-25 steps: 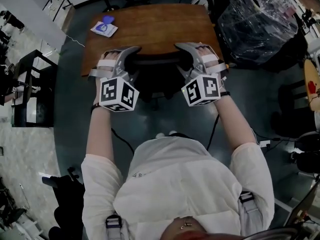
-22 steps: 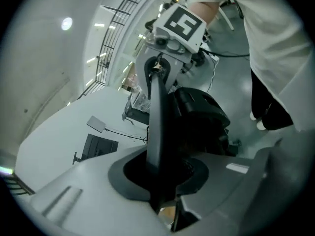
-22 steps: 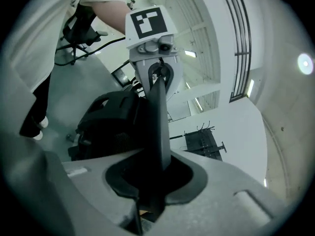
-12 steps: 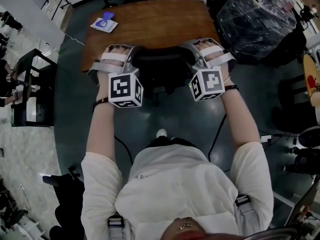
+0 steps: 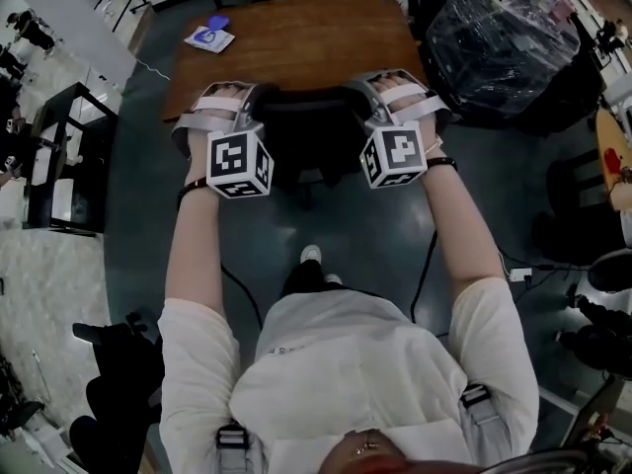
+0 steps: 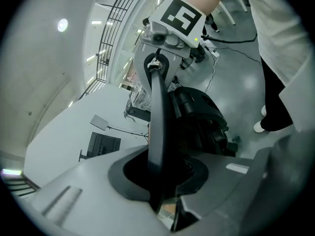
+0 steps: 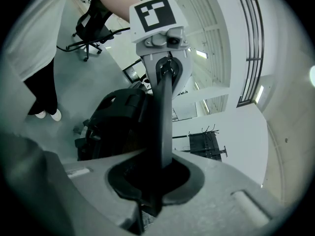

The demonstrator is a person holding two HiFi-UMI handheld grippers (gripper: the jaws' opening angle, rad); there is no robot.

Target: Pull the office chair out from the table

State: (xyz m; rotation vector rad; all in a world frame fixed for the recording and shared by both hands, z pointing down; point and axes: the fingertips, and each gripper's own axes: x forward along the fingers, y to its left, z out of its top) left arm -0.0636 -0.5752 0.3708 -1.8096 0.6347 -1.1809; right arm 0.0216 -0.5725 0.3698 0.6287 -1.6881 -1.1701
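Office chair: at 12 o'clock from the person, backrest just beside the wooden table, on grey floor. Left gripper and right gripper: jaws have just been closing, now narrow, clamped on the backrest's edges. Plastic-wrapped bundle: 2 o'clock. Card: 11 o'clock, on the table.

Between the left claw and the right claw the office chair shows only its dark backrest; its seat and most of its base lie hidden beneath that and the bench. Beyond the left claw, a blue-and-white item on the bench is too small to identify
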